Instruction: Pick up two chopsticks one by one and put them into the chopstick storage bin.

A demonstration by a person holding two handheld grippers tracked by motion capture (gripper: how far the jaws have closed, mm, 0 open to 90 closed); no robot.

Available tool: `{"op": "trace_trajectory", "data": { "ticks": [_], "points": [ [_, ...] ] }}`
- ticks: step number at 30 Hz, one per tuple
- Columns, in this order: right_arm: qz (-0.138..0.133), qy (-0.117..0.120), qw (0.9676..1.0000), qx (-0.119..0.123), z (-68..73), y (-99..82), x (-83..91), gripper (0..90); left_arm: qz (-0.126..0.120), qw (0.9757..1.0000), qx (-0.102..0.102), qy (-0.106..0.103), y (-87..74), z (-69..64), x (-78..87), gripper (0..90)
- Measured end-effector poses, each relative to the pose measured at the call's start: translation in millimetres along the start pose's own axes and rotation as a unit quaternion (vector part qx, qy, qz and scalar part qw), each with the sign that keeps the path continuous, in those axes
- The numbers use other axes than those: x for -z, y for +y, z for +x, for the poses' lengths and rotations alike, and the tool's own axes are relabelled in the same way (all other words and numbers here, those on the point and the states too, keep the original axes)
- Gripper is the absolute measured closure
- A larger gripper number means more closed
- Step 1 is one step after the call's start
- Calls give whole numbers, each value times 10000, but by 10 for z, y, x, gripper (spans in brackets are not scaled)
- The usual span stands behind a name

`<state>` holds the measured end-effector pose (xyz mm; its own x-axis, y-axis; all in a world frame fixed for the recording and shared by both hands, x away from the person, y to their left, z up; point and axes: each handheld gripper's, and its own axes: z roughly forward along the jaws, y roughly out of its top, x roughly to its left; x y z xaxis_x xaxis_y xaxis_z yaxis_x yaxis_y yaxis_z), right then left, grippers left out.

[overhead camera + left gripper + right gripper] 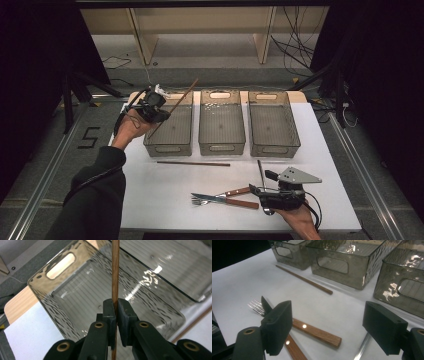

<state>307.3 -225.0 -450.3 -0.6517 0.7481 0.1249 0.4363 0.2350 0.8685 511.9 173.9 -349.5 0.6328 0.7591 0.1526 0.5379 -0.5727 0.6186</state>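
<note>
White tabletop under dim light, three smoky clear plastic bins (222, 122) in a row at the far side. I have my left gripper (115, 308) clamped on a thin brown wooden chopstick (115, 270), held over the left bin (170, 131). It looks light, stiff and smooth; pinched off-centre, it could pivot, so a mid-length hold suits better. My right gripper (327, 327) hangs open above the wood-handled knife (317, 332).

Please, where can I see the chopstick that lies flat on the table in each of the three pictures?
High view: the loose chopstick lies flat just in front of the left bin and the middle bin.
Left gripper view: a brown strip at the lower right edge may be it; I cannot tell.
Right gripper view: the loose chopstick runs slantwise before the bins.
Shared landmark: the left bin.
</note>
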Motion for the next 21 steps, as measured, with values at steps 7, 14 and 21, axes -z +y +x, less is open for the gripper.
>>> {"op": "trace_trajectory", "data": {
  "ticks": [7,14,21],
  "points": [
    [-1,2,10000,-3,0,0,1,246,2,9998,178,54,-7,87,-77,844],
    [-2,7,10000,-2,-2,-1,1,246,18,9995,311,68,-47,131,-149,844],
    [-8,2,10000,-2,-4,-1,2,246,89,9986,521,57,-105,168,-243,844]
  ]
}}
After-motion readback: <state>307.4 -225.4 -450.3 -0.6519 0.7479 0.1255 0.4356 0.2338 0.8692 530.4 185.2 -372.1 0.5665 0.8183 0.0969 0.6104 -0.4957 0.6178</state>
